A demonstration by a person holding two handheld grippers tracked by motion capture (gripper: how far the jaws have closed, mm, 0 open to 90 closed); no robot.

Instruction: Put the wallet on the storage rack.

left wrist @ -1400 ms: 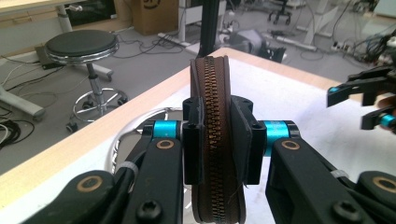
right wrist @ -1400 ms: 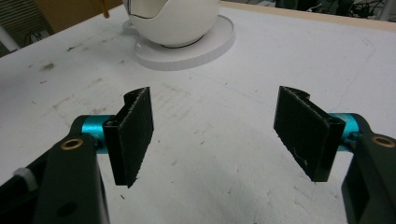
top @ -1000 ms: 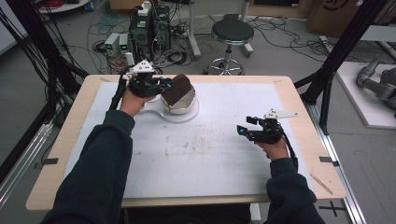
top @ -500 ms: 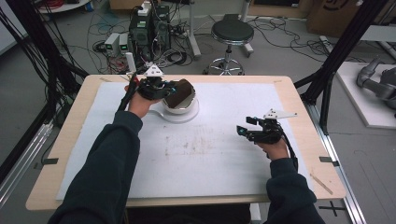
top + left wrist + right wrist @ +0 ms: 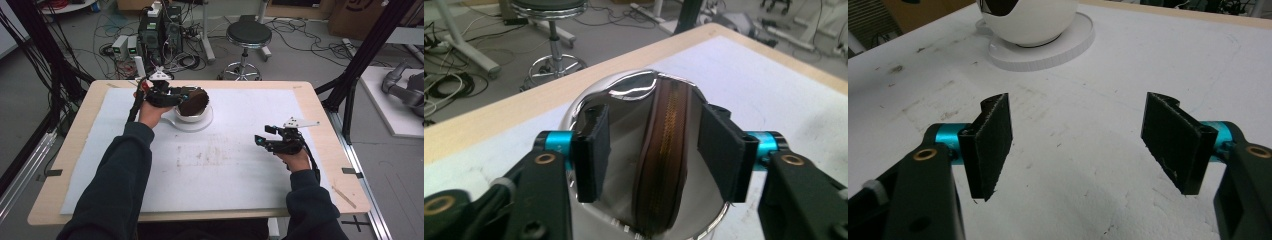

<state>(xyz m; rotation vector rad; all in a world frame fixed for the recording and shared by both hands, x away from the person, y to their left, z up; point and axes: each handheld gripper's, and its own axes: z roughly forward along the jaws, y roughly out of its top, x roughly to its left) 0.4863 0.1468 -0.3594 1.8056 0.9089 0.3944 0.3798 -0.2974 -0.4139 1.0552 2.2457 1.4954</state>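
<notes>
Left tool (image 5: 176, 95) is at the far left part of the bench (image 5: 320, 125), and its pads (image 5: 593, 150) stand apart with a brown disc (image 5: 664, 150) between them. In the left gripper view the disc stands on its edge, a little tilted, inside a shiny bowl (image 5: 589, 102) just in front of the tool. One pad is clearly away from the disc; at the other pad I cannot tell if it touches. So this tool is half open and not clamped on the disc.

From the high view the bowl (image 5: 192, 116) sits on a white round saucer (image 5: 197, 125), and the disc (image 5: 193, 101) leans out over the bowl's rim, directly beyond the tips of the left tool.

Right tool (image 5: 261, 141) is well apart from the bowl, nearer to the person's side, and it hovers a little above the white mat (image 5: 225, 165). Its jaws are wide and hold nothing. In the right gripper view the white bowl (image 5: 1028, 22) on its saucer (image 5: 1068, 45) is ahead of this tool, slightly to the left of its left pad (image 5: 990, 145).
</notes>
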